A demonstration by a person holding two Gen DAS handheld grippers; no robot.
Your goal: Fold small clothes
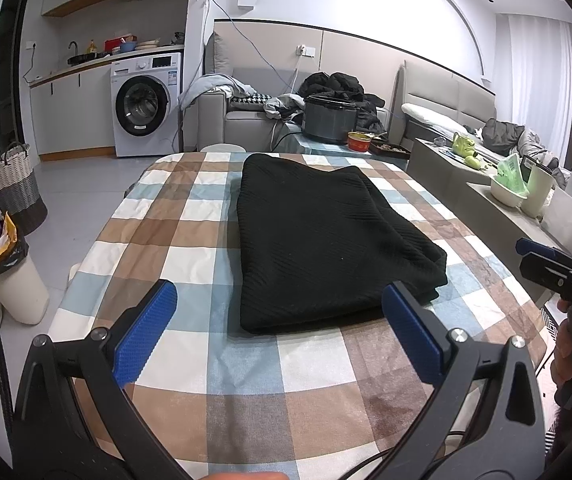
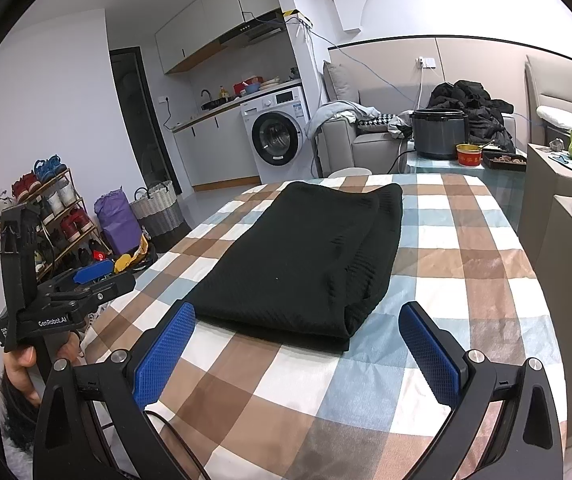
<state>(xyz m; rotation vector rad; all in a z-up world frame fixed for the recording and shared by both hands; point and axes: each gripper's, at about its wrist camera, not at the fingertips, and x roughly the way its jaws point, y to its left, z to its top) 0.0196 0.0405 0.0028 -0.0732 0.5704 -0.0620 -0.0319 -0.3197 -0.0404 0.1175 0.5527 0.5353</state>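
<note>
A black knit garment (image 1: pixel 325 240) lies folded into a long rectangle on the checked tablecloth (image 1: pixel 190 240); it also shows in the right wrist view (image 2: pixel 305 256). My left gripper (image 1: pixel 278 296) is open and empty, its blue pads just short of the garment's near edge. My right gripper (image 2: pixel 297 316) is open and empty, its pads either side of the garment's near end, a little above the cloth (image 2: pixel 465 264). The right gripper shows at the right edge of the left wrist view (image 1: pixel 541 258). The left gripper shows at the left of the right wrist view (image 2: pixel 94 276).
A grey cooker pot (image 1: pixel 329 120) and a red bowl (image 1: pixel 357 142) stand beyond the table's far end. A low cabinet with a cream bowl (image 1: pixel 507 194) runs along the right. A bin (image 1: pixel 14 280), a woven basket (image 1: pixel 14 184) and a shoe rack (image 2: pixel 50 208) stand on the left.
</note>
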